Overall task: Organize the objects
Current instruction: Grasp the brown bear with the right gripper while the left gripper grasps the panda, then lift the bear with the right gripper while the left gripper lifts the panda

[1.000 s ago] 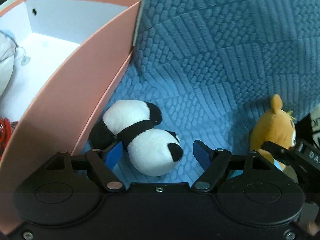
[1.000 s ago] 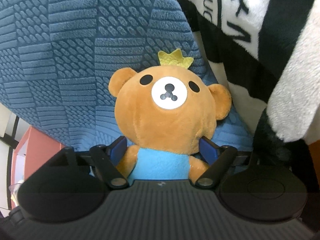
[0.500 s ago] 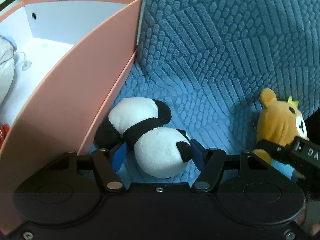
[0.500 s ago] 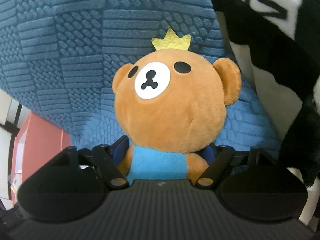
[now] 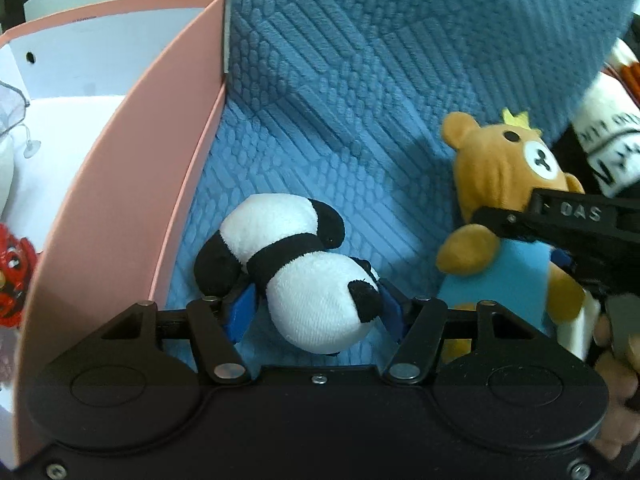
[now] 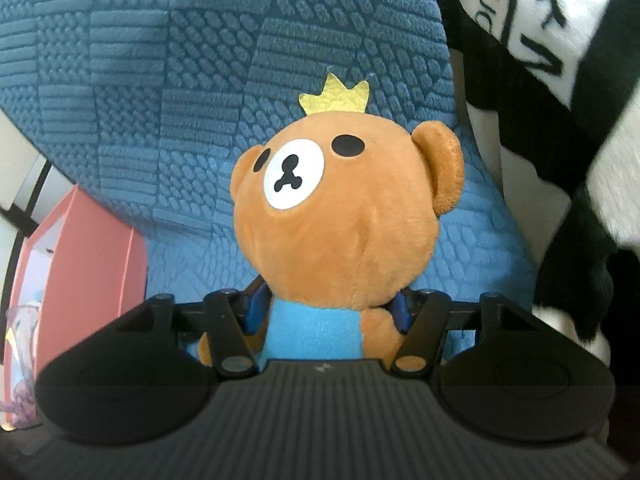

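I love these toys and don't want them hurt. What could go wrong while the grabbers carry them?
The left gripper pinches only the rounded head end of the panda, so it might slip out. The right gripper squeezes the bear low on its body, so its big head could flop sideways. The pink box has a tall wall; a dangling toy might catch on it.

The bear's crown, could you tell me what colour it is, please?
Yellow crown, clearest in the right wrist view.
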### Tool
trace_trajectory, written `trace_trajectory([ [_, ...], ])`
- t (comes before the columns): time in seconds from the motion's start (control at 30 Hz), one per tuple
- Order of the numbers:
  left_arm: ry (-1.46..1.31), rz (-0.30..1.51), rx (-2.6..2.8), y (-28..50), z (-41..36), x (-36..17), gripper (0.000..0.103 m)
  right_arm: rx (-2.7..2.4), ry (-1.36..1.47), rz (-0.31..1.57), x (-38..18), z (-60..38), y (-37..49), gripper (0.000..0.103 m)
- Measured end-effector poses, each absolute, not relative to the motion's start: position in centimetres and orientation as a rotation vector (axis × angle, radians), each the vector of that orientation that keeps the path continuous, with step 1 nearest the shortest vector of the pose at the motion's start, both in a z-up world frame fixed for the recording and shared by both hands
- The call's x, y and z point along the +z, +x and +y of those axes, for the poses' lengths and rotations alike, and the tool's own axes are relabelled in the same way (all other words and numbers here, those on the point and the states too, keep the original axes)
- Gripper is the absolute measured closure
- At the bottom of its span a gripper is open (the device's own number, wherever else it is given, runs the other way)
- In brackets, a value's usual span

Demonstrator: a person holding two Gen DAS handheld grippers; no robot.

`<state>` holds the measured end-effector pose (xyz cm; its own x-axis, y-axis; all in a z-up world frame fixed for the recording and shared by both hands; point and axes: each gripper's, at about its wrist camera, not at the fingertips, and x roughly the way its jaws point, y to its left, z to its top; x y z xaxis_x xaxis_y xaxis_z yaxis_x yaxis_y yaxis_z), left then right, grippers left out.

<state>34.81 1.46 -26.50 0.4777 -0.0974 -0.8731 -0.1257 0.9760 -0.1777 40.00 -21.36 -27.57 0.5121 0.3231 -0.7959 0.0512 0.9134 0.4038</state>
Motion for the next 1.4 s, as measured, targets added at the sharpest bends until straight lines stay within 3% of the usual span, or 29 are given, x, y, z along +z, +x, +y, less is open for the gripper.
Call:
trace_trajectory([
  [0.5,-0.040,1.037,-0.219,26.5,0.0,-23.2,0.042,0.177,0.462,0.947,-25.0,-23.2,34.1,0.044],
  [0.7,-0.033,1.053,-0.239,25.5,0.2,-23.9,0.042,0.147,0.405,1.043,-26.5,-23.9,31.5,0.044],
  [0.93,-0.054,1.074,-0.231,25.9,0.8,-25.5,0.040,0.112,0.394,1.059,-26.6,-23.4,32.6,0.034],
  [1.03,-0.084,1.062,-0.244,25.8,1.1,-25.2,0.032,0.098,0.386,1.005,-25.4,-23.3,31.8,0.017],
  [1.2,-0.125,1.075,-0.217,26.0,1.6,-25.3,0.025,0.063,0.415,0.911,-23.5,-23.7,29.9,0.017],
  [1.4,-0.201,1.097,-0.212,26.4,2.9,-26.0,0.031,0.050,0.490,0.896,-22.9,-22.7,27.8,0.018],
])
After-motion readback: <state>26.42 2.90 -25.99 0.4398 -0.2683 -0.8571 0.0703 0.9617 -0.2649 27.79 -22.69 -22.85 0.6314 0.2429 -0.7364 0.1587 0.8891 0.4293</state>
